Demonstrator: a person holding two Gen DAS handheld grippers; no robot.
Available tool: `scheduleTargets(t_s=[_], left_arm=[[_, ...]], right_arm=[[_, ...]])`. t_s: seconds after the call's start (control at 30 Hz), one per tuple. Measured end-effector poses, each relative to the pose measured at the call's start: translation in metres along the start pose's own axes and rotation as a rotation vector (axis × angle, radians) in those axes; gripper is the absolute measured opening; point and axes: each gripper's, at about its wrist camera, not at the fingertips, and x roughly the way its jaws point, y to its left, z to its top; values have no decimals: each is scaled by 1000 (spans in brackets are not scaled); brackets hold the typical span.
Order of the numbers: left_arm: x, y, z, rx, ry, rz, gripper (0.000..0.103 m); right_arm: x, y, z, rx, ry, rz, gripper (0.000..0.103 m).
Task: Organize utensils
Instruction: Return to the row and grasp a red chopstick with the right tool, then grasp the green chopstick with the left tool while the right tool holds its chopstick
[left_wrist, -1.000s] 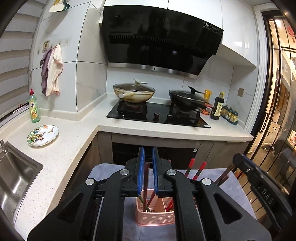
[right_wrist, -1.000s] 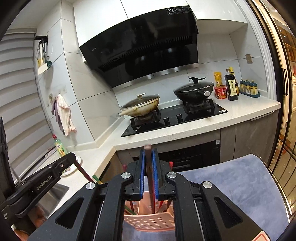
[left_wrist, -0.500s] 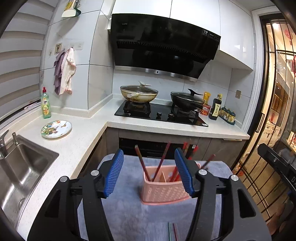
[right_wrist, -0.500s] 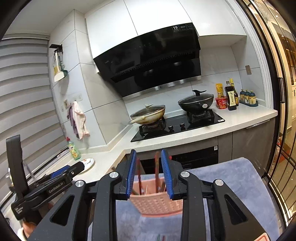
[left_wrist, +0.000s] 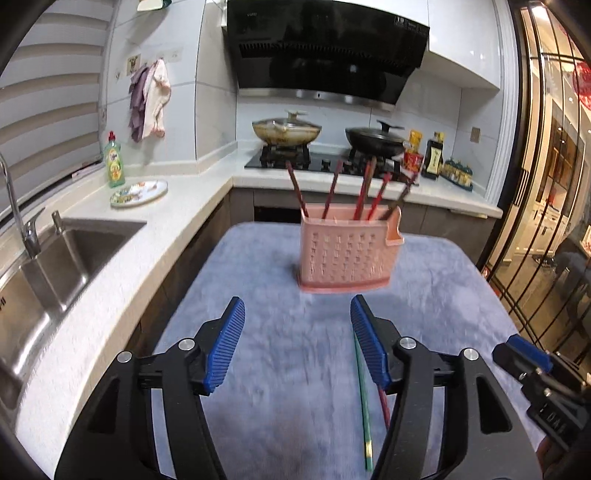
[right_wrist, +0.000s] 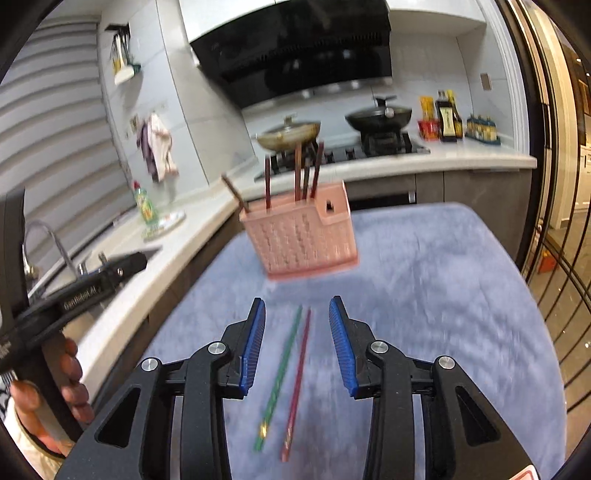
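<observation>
Pink holder mid-mat, prob. clear of edges; both tongs spread, w/ nothing between.

Colours: pink holder, red/green chopsticks, blue-grey cloth.

Holder was pale pink with a grid of small perforations; chopsticks in it were dark red to brown. Two loose ones on the cloth: green chopstick with a yellowish mark near one end, red chopstick beside it. Table cloth was plain blue-grey, fuzzy. Left gripper and right gripper were black with ribbed blue pads. Countertop was white, speckled. Plate had a multicoloured print. Dish soap bottle was green with a red cap. Range hood was glossy black.
</observation>
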Motion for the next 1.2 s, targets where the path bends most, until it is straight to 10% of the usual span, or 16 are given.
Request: scheduleTargets(t_s=[0.47, 0.9, 1.2], left_arm=[[11, -8, -92, -2, 152, 3, 57], [23, -6, -115, 4, 212, 19, 57], [25, -5, -119, 6, 228, 26, 57]], right_arm=[[34, 21, -106, -52, 181, -43, 35], [70, 24, -118, -42, 240, -74, 32], [75, 16, -120, -18, 247, -92, 8]])
